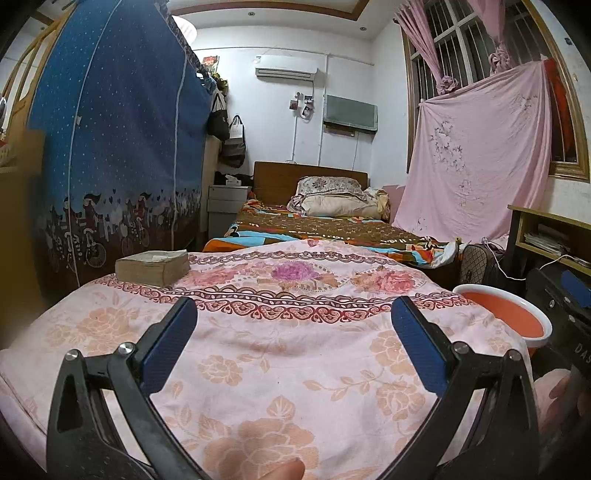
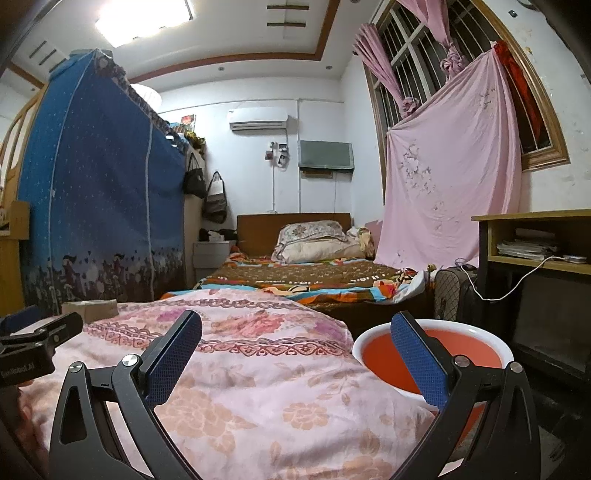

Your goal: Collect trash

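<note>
Left tool (image 1: 293, 343) and right tool (image 2: 295, 358), both spread apart and holding nothing, above floral bedcover (image 1: 288, 354); orange basin (image 2: 432, 354) beneath right tool's right finger.

A white-walled bedroom under a bright ceiling light (image 2: 144, 18). A blue fabric wardrobe (image 1: 122, 147) stands on the left, a wooden-headboard bed (image 1: 314, 221) lies ahead below an air conditioner (image 1: 286, 70), and a barred window (image 2: 424, 48) with pink curtains is on the right above a wooden desk (image 2: 535, 236).
</note>
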Available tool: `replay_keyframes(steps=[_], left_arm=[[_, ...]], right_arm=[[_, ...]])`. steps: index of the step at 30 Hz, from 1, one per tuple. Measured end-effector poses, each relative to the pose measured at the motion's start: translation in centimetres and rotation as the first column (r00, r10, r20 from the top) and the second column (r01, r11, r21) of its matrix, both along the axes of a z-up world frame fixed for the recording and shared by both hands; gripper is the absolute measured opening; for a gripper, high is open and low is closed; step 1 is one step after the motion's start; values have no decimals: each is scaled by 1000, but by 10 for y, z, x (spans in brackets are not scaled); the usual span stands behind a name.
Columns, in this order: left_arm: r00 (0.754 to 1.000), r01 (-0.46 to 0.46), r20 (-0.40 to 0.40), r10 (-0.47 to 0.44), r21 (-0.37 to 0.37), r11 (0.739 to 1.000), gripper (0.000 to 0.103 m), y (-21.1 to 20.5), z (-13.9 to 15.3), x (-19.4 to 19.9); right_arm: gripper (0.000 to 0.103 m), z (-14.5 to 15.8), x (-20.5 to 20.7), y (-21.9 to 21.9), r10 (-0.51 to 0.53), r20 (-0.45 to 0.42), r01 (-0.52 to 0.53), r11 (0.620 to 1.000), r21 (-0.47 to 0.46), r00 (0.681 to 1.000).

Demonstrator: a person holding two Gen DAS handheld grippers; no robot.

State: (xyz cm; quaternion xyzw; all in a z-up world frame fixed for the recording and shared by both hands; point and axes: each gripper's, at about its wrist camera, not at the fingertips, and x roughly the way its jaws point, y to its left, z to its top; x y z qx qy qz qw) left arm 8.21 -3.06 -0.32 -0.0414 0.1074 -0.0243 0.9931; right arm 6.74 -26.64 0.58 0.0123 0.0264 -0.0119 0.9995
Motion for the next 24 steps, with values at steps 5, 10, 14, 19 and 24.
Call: replay_keyframes(steps=[5,10,14,19,24], left_arm=[[1000,-1,1,1,0,1000,92,0,0,0],[1000,-1,2,1,1,1000,92,1,0,-1],[1000,-1,3,1,0,1000,92,1,0,-1],[1000,-1,2,1,0,1000,92,0,0,-1],[1000,-1,2,1,0,1000,92,0,0,-1]], right_arm=[[103,-1,-1,-1,-2,-1,2,1000,5,1000],[103,-1,-1,-1,-2,-2,2,1000,5,1000],[103,0,-1,-1,-2,-2,2,1000,5,1000],[103,0,-1,-1,-2,-2,2,1000,5,1000],[103,0,-1,-1,-2,-3,2,1000,4,1000]])
